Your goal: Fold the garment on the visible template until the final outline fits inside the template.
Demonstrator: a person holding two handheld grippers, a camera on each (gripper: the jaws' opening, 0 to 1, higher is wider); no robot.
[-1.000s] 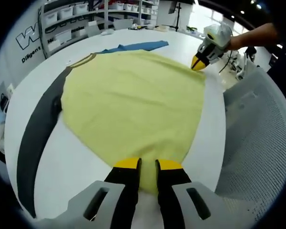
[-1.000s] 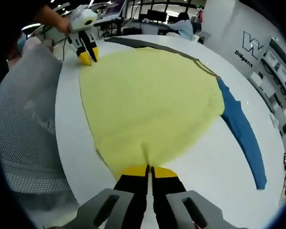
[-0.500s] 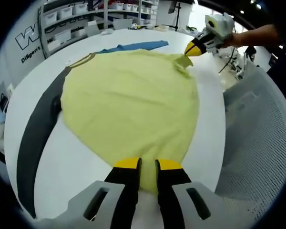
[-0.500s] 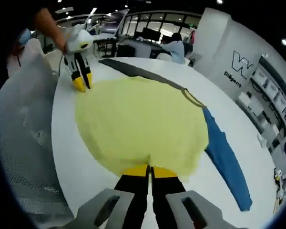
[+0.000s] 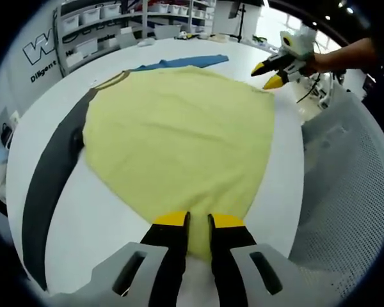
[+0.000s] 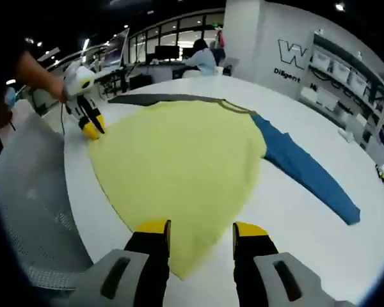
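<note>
The garment (image 5: 179,134) lay spread flat, no fold yet made. The left gripper (image 5: 198,220) pinched its near hem; the right gripper (image 6: 201,228) hung open, empty.

Bare table (image 6: 307,224) lies open beside the shirt (image 6: 179,173); a mesh chair (image 5: 352,192) crowds the near table edge

Illumination is bright and even, supplied by overhead ceiling fixtures visible as small spots at the upper edge of each view. The white table (image 5: 288,185) reflects diffuse light without hard glare; shadows are faint. Fisheye distortion bends straight lines strongly toward the edges. Background shelving is soft and slightly blurred.
</note>
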